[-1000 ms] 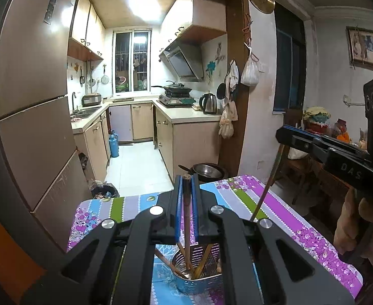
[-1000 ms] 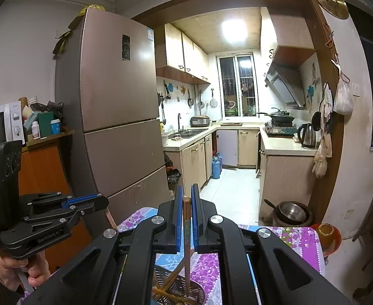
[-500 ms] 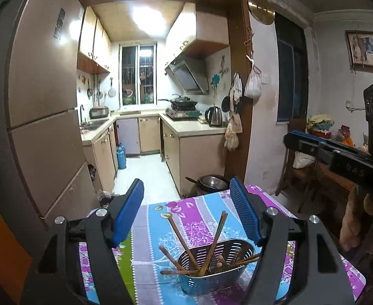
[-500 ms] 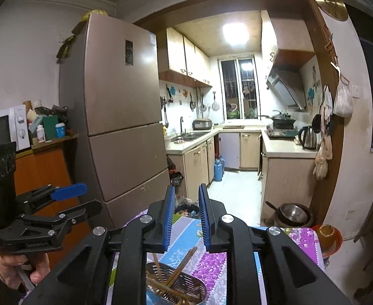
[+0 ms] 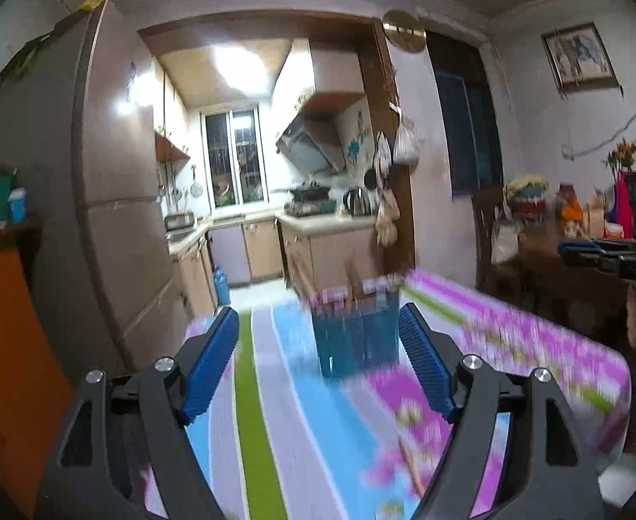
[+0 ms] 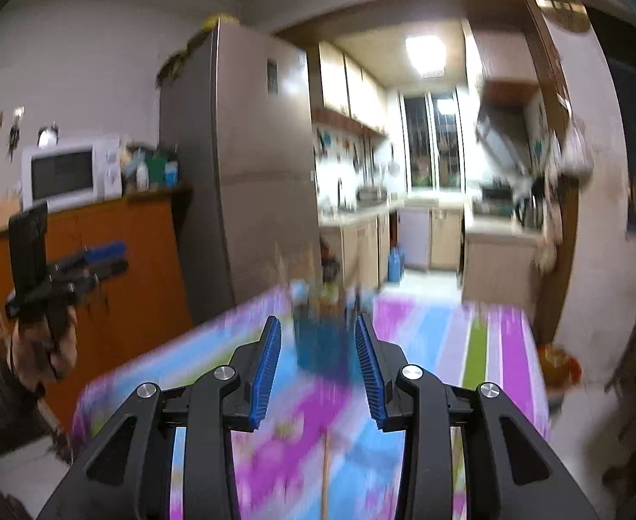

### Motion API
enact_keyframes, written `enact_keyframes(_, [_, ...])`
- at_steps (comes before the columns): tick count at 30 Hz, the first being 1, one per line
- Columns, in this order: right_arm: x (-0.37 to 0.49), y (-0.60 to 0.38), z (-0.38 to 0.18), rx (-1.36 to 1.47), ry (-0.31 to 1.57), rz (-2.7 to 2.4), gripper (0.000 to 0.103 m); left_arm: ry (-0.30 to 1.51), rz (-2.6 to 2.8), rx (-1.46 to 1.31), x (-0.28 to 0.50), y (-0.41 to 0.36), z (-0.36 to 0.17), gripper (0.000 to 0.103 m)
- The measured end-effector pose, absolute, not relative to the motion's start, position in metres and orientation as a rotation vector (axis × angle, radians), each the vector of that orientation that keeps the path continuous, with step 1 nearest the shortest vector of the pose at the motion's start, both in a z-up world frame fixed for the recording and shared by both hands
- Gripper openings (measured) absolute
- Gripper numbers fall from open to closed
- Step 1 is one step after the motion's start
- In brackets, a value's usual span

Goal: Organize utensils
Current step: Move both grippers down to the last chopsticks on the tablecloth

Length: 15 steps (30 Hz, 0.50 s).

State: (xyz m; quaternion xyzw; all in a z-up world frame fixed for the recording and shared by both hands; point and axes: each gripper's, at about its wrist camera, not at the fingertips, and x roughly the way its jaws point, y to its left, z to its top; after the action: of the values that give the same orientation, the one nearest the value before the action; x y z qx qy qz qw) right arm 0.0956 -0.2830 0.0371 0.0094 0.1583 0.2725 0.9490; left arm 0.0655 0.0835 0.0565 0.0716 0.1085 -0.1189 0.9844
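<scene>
Both views are motion-blurred. The metal utensil basket with chopsticks standing in it sits on the far part of the flowered tablecloth; it also shows in the right wrist view. My left gripper is open and empty, well back from the basket. My right gripper is open and empty, also back from it. A single chopstick lies on the cloth near the left gripper's right finger. A chopstick lies on the cloth below the right gripper.
The table stands by a tall fridge and an orange cabinet with a microwave. A shelf with clutter is at the right. The kitchen lies behind.
Both grippers opened and let their chopsticks go into the basket, then pulled up and back from it. The basket now looks smaller and farther away.
</scene>
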Motion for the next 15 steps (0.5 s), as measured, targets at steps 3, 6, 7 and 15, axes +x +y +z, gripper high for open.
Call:
enact_keyframes(3, [0.066, -0.289, -0.029, 0.027, 0.417, 0.532, 0.035, 0.28, -0.233, 0.108, 0.042, 0.084, 0.007, 0.073])
enact_keyframes(6, [0.046, -0.289, -0.075, 0.036, 0.464, 0.52, 0.032, 0.328, -0.226, 0.076, 0.023, 0.076, -0.035, 0.073])
enact_keyframes(7, [0.043, -0.288, -0.084, 0.026, 0.47, 0.516, 0.032, 0.344, -0.231, 0.065, 0.018, 0.071, -0.049, 0.073])
enact_keyframes(15, [0.047, -0.283, -0.128, -0.046, 0.492, 0.503, 0.025, 0.376, -0.229, 0.121, -0.02, 0.034, -0.105, 0.073])
